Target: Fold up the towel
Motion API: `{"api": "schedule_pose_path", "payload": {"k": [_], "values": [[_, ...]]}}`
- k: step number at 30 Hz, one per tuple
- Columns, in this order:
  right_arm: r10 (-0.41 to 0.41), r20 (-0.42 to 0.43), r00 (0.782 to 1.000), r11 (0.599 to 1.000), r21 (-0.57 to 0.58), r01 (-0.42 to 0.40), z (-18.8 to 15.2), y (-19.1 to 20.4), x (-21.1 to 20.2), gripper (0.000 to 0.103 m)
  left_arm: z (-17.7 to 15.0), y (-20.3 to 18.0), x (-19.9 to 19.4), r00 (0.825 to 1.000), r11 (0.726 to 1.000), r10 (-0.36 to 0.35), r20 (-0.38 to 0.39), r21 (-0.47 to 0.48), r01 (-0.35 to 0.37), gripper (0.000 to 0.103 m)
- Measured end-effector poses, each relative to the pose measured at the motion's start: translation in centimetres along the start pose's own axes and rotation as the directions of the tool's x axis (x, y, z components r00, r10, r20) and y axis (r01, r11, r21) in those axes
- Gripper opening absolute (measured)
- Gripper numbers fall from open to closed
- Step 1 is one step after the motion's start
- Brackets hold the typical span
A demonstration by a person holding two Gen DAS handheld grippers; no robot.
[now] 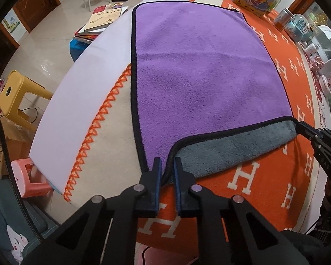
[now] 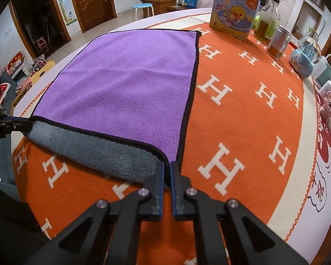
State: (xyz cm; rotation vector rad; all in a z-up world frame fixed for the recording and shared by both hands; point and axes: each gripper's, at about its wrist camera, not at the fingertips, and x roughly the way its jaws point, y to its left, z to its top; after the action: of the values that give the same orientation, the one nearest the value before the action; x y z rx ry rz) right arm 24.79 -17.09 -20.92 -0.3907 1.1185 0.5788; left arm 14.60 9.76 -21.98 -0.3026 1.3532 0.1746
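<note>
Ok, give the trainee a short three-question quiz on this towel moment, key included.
1. True or false: the left hand-held gripper and the right hand-held gripper each pinch a near corner of the towel.
2. Which colour shows on the lifted underside of the towel? A) grey B) green C) white
3. Fill in: the far end of the towel lies flat on the orange ____ patterned with white H letters.

Key: 1 true; 2 A; 3 tablecloth.
</note>
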Motion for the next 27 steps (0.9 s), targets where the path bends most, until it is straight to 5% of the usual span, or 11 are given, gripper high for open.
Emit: {"api": "schedule_pose_path", "payload": {"k": [14,27], "values": [[-0.020,0.060,0.998,1.000,-0.014,0.021,1.3,0.5,-2.2,0.004,0.2,0.4,-2.3,0.999,1.000,0.002,0.052,0.027,-0.003,0.006],[-0.055,0.199,0.978,0.998,-0.026,0.062,5.5,0.5,-5.5,0.004,5.1,1.1,-8.5,0.969,0.997,0.019,0.245,0.071,-0.038,0.006]]}}
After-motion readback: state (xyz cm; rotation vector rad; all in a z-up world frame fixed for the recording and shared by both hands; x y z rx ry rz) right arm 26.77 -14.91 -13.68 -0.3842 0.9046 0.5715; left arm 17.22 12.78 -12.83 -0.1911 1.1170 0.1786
